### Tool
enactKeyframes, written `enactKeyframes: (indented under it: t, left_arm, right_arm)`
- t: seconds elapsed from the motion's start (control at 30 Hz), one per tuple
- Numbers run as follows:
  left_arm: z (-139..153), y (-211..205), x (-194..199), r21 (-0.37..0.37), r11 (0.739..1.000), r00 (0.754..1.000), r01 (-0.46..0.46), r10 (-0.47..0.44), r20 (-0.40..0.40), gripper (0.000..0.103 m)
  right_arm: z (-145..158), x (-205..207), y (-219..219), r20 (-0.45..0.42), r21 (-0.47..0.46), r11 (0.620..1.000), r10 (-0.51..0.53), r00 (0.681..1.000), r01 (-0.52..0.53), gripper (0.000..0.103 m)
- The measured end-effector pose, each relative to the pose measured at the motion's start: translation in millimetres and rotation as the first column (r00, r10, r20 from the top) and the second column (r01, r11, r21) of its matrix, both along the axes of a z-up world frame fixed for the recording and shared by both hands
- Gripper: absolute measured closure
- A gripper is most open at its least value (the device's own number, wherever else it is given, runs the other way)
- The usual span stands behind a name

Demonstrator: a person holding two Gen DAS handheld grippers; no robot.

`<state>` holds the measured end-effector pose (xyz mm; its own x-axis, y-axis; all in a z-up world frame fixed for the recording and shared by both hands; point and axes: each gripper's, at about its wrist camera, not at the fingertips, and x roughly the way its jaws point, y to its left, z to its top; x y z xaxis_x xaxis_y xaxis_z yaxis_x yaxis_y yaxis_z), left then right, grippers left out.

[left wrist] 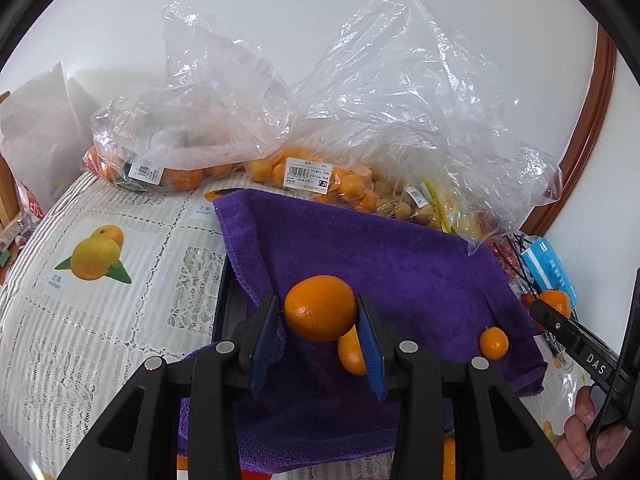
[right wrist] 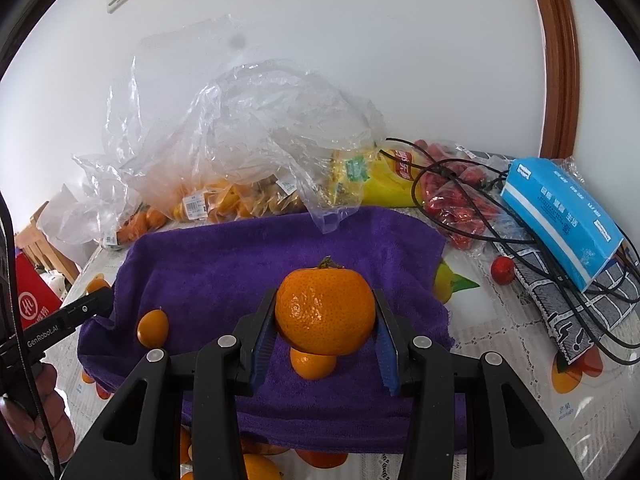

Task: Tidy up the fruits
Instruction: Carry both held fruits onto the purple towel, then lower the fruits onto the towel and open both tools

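The left gripper (left wrist: 320,334), low centre of its own view, had its blue pads closed against the sides of a smooth oval orange fruit (left wrist: 321,307), lifted clear of the purple terry towel (left wrist: 400,264) beneath. Just below and behind that fruit a small orange kumquat (left wrist: 352,354) lay on the towel, partly hidden by the right-hand pad. A second loose kumquat (left wrist: 493,343) sat at the towel's right edge.

The right gripper (right wrist: 326,334), low centre of its view, was likewise clamped on a round dimpled mandarin with a green stem stub (right wrist: 325,310), held above the towel. In that view the two small fruits appeared again, one under the mandarin and one at lower left.

The towel covered a table dressed in a lace-patterned plastic cloth printed with fruit (left wrist: 100,280).

Further back, along the white wall, crumpled clear plastic bags of orange fruit (left wrist: 312,176) carried price labels. At the right of the right-hand view lay a blue tissue pack (right wrist: 560,216), black cables (right wrist: 520,232) and a small red fruit (right wrist: 502,269).
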<state>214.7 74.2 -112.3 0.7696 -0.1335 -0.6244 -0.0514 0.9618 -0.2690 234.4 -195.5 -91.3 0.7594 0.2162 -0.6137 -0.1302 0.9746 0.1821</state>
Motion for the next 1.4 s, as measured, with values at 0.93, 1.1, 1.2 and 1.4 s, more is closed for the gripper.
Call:
enactKeyframes:
  t: [0.93, 1.1, 1.2, 1.4]
  left_arm:
    - [-16.4, -16.0, 12.6, 0.039, 0.997, 0.992, 0.066, -0.061, -0.114, 0.065]
    - [-15.8, -17.1, 12.7, 0.034, 0.997, 0.99, 0.076, -0.072, -0.118, 0.065]
    - [-13.1, -16.8, 11.1, 0.022, 0.997, 0.992, 0.079, -0.076, -0.105, 0.058]
    - [0.5, -16.1, 1.5, 0.013, 0.997, 0.996, 0.078, -0.077, -0.042, 0.048]
  right_arm:
    - [-25.3, 18.9, -6.0, -0.135, -0.032, 0.999, -0.014, 0.991, 0.01, 0.057]
    - [-18.5, 12.1, 0.1, -0.093, -0.052, 0.999, -0.001, 0.996, -0.004, 0.057]
    - [-16.7, 8.4, 4.0, -0.075, -0.053, 0.998, 0.014, 0.997, -0.018, 0.056]
    - [-19.6, 8.8, 8.4, -0.061, -0.079, 0.997, -0.001, 0.998, -0.004, 0.053]
